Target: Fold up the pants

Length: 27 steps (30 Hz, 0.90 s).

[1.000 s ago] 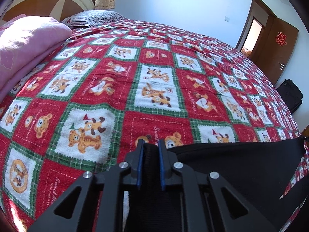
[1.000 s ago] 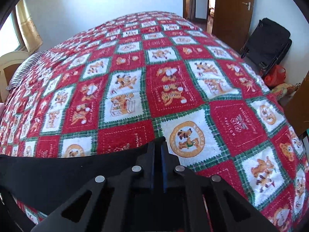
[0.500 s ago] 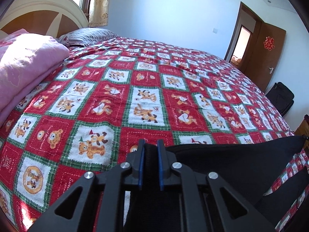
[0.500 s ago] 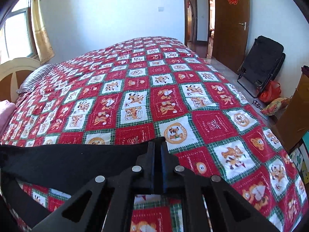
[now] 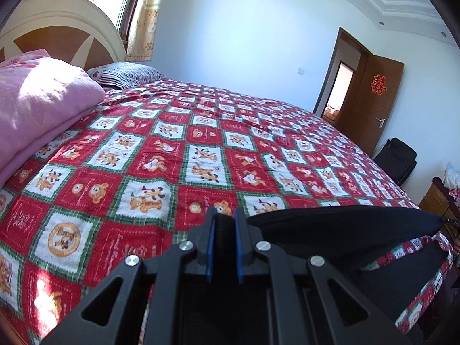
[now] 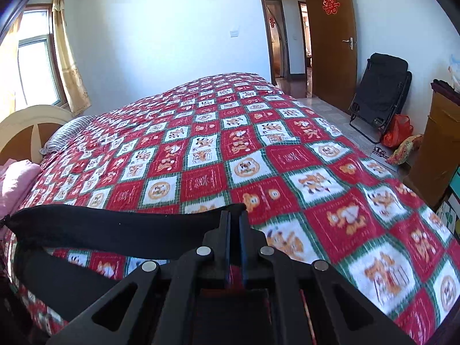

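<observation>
Big bed [image 5: 143,155] fills both my views, covered by a red, green and white cartoon-patch bedspread [image 6: 287,158]. White walls behind, brown door [image 6: 330,43] with a red paper cutout [image 6: 330,3] standing open. Cream and wood headboard [image 5: 66,34] at the head end, window with yellow curtain [image 6: 69,66] next to it. Pink folded quilt [image 5: 37,106] sits on the bed near the headboard, striped pillow [image 5: 129,73] just beside it. Black folding chair [image 6: 379,92] leans at the wall past the door, orange bag [image 6: 396,130] at its foot.

Black pants [image 5: 345,230] hang stretched between my 2 tools, lifted above the near edge of the bed; 1 taut band of fabric runs across, more cloth droops below it [image 6: 72,276].

Left gripper [image 5: 224,221]: blue-padded fingers narrow, clamped on a thick bunch of the pants. Right gripper [image 6: 235,215]: fingers nearly together, pinching the other end of the band, thin fold between them.
</observation>
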Each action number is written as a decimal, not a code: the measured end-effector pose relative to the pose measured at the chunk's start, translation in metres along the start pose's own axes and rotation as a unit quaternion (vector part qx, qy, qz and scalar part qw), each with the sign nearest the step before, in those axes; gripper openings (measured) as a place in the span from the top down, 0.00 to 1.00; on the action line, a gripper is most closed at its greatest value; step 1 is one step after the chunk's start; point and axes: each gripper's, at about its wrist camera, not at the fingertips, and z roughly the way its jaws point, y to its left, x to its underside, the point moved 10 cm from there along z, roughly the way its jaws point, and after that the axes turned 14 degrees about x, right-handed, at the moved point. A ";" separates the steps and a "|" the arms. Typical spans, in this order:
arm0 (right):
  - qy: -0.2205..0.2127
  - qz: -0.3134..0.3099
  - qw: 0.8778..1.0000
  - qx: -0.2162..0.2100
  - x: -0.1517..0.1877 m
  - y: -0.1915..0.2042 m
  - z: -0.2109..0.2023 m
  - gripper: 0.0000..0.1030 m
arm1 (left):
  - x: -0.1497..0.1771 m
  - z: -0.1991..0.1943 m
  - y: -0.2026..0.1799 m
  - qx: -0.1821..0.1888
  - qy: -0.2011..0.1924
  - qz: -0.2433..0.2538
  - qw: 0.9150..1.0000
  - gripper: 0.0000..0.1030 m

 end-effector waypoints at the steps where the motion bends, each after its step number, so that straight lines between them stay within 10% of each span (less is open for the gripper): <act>1: 0.000 0.000 1.000 -0.001 0.006 -0.002 -0.004 0.95 | 0.003 -0.005 -0.002 0.002 -0.003 0.000 1.000 0.88; 21: 0.050 -0.026 0.997 0.047 0.098 -0.043 -0.035 0.93 | 0.107 -0.049 0.002 -0.014 0.010 0.013 1.000 0.86; 23: 0.032 -0.033 0.992 0.117 0.091 -0.054 -0.048 0.83 | 0.107 -0.049 0.001 -0.017 0.010 0.020 1.000 0.86; 27: -0.008 -0.032 0.996 0.084 0.073 -0.018 -0.080 0.56 | 0.109 -0.050 0.002 -0.022 0.011 0.023 0.999 0.86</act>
